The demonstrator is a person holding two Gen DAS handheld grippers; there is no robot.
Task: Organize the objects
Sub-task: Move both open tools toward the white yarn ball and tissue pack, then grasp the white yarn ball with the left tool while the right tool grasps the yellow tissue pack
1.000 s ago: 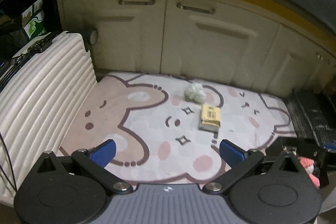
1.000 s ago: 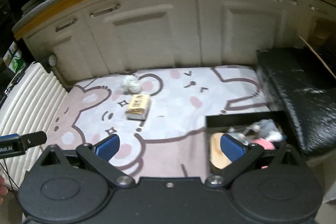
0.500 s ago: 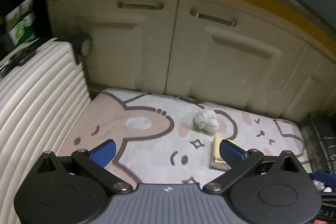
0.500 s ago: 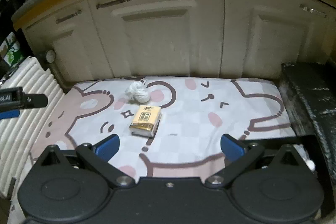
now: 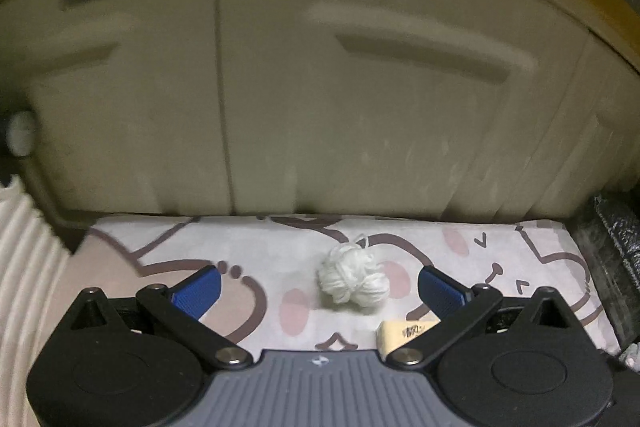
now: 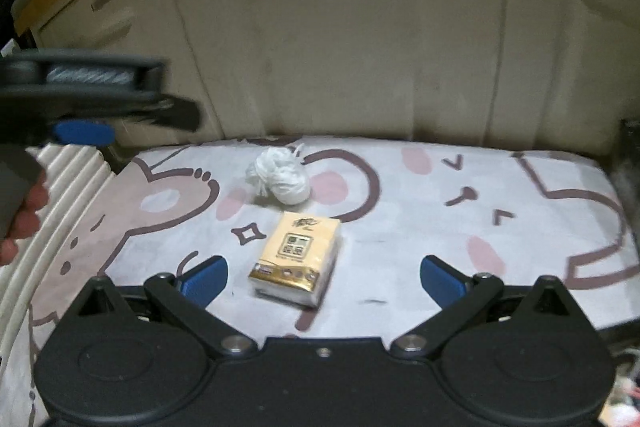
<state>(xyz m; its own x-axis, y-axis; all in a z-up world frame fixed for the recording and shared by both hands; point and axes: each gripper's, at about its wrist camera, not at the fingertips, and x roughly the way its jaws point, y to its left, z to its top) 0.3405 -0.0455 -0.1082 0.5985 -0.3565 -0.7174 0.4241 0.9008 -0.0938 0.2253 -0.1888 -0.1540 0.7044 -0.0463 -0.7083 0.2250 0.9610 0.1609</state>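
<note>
Left wrist view shows my left gripper spread apart around the yarn ball near the mat's back edge: soft, light, best pinched mid-bundle. My right gripper gapes over the squashy tissue pack; I'd take its long sides.

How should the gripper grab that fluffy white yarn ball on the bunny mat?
Probably from above, pinching the yarn ball across its plump middle. It is soft, lumpy and lies loose on the mat, and the open left gripper already straddles it.
</note>
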